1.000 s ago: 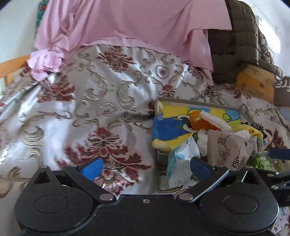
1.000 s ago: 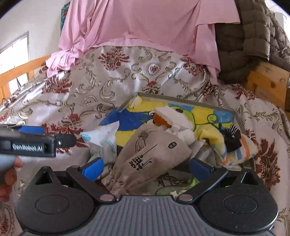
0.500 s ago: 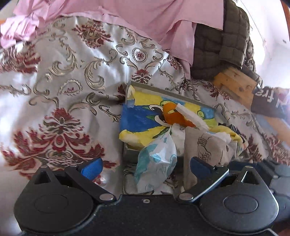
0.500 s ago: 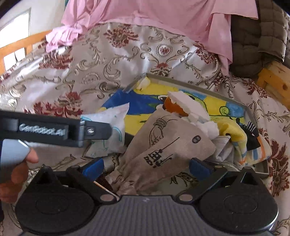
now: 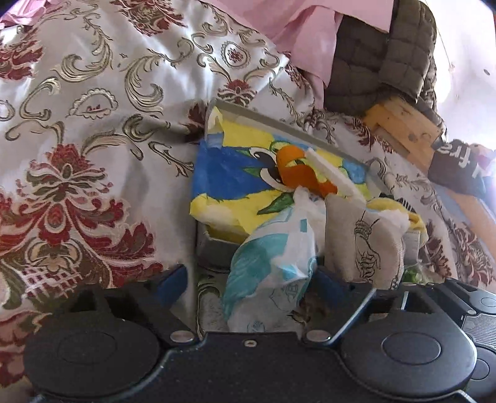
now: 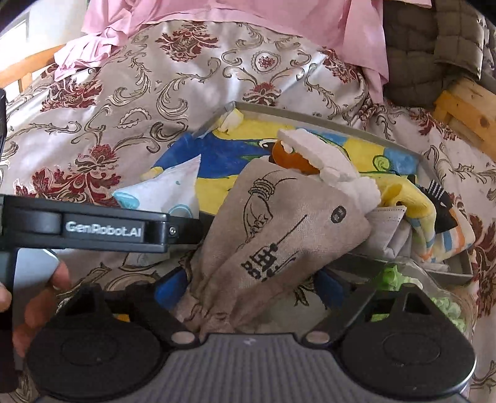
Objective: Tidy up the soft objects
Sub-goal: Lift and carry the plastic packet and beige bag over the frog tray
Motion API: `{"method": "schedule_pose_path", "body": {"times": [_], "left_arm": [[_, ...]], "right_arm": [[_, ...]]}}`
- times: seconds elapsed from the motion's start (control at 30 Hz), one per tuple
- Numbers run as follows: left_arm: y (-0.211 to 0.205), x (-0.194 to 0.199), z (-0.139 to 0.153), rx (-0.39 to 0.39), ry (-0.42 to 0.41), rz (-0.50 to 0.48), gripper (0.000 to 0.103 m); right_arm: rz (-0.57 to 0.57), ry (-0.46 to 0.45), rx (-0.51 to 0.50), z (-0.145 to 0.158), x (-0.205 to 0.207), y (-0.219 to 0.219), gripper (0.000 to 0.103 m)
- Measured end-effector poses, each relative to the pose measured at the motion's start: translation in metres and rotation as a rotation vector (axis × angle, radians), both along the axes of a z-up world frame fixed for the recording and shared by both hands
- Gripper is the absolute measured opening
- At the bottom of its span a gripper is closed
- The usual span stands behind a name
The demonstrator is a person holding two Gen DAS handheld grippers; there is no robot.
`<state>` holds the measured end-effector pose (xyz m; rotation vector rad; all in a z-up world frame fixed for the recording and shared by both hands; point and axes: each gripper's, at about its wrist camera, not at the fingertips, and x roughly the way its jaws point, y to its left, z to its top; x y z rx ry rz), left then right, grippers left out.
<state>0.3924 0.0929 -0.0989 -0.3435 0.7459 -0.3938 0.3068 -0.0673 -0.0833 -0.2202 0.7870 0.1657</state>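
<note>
A beige drawstring pouch (image 6: 279,235) printed with a black hand drawing lies draped over the near rim of a grey tray (image 6: 341,119), its gathered neck hanging out between the spread fingers of the right tool (image 6: 248,286); whether either blue pad touches the cloth cannot be told. Just left of it, a white plastic bag with teal patches (image 5: 272,263) spills over the same near rim and sits between the open fingers of the left tool (image 5: 248,283), which stand apart on either side of it. Inside the tray lie a yellow-and-blue cartoon towel (image 5: 229,176), an orange plush piece (image 5: 297,170), white foam pieces (image 6: 319,158) and a striped sock (image 6: 440,223). The tray rests on a bed covered by a satin floral bedspread (image 5: 93,139). At the far side lie a pink cloth (image 6: 248,12) and an olive quilted jacket (image 5: 381,62).
</note>
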Motion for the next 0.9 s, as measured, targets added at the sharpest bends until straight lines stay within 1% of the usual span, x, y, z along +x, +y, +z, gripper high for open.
{"method": "schedule_pose_path", "body": {"times": [0.03,0.07,0.1,0.17,0.27,0.3,0.33,0.37,0.4,0.53,0.63,0.7,0.8,0.9], "left_arm": [[-0.001,0.001,0.000,0.004,0.005,-0.001,0.072],[0.000,0.002,0.000,0.000,0.011,-0.006,0.067],[0.001,0.003,0.000,-0.015,0.021,-0.019,0.057],[0.002,0.003,0.000,-0.031,0.038,-0.023,0.055],[0.001,0.001,0.001,-0.030,0.047,-0.010,0.053],[0.001,-0.001,0.001,-0.025,0.049,-0.006,0.047],[0.000,-0.002,0.001,-0.020,0.053,0.002,0.041],[0.000,-0.003,0.002,-0.021,0.058,0.007,0.035],[0.000,-0.004,0.003,-0.025,0.064,0.010,0.035],[0.000,-0.015,0.009,-0.029,0.048,0.052,0.035],[-0.001,-0.024,0.012,-0.007,0.019,0.084,0.034],[0.000,-0.032,0.017,0.006,0.007,0.121,0.034],[0.004,-0.049,0.033,0.031,-0.032,0.170,0.034],[0.004,-0.069,0.051,0.074,-0.097,0.205,0.035]], "right_arm": [[-0.002,-0.002,0.001,0.000,0.000,0.000,0.090],[-0.003,-0.004,0.004,0.000,0.000,0.000,0.089],[-0.001,-0.007,0.008,0.000,-0.001,0.000,0.087],[0.007,-0.008,0.019,0.000,-0.002,0.000,0.081],[0.009,-0.019,0.034,0.001,-0.005,0.000,0.076],[0.011,-0.024,0.040,0.002,-0.006,0.000,0.073],[0.015,-0.027,0.044,0.002,-0.007,0.000,0.067],[0.021,-0.029,0.049,0.003,-0.008,0.000,0.063],[0.027,-0.033,0.057,0.004,-0.009,0.000,0.058],[0.052,-0.058,0.062,0.010,-0.016,0.000,0.045],[0.065,-0.103,0.056,0.015,-0.024,-0.005,0.041],[0.070,-0.129,0.067,0.020,-0.029,-0.011,0.040],[0.084,-0.173,0.080,0.029,-0.038,-0.019,0.041],[0.092,-0.220,0.097,0.040,-0.047,-0.028,0.041]]}}
